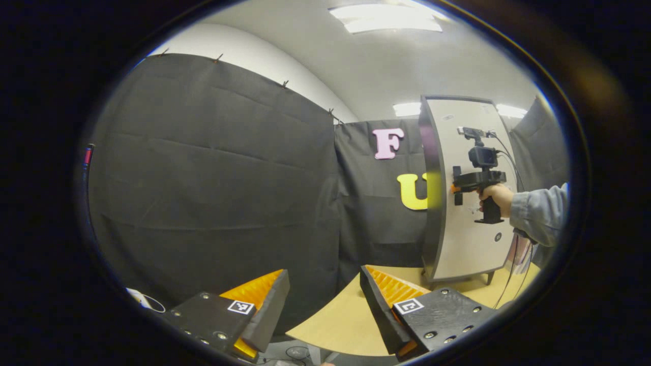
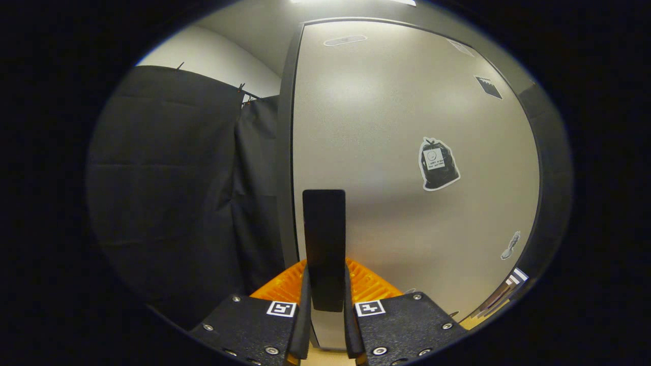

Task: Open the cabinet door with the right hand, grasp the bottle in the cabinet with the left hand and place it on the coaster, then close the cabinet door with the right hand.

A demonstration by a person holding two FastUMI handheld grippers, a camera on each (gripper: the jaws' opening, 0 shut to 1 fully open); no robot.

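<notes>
In the left gripper view, the left gripper [image 1: 325,300] hangs in the air with its two fingers spread wide and nothing between them. Below and ahead of it lies a pale wooden table [image 1: 346,320] with a rounded near edge. A tall cabinet [image 1: 465,188] stands on short legs toward the far right side of that table, in front of a black cloth wall. Its pale door [image 1: 473,244] faces the right side of this view and looks closed. A person's hand [image 1: 496,197], coming out of a grey sleeve [image 1: 539,213], holds the right gripper [image 1: 455,185] up against the door at about mid-height.

In the right gripper view, the right gripper [image 2: 325,297] is closed narrow on the door's dark upright handle [image 2: 324,239], one finger pressing each side of it. The handle sits near the door's left edge [image 2: 292,152]. A sticker [image 2: 437,164] is stuck on the door [image 2: 407,127] to the right of the handle. The bottle is not seen from outside the cabinet.
</notes>
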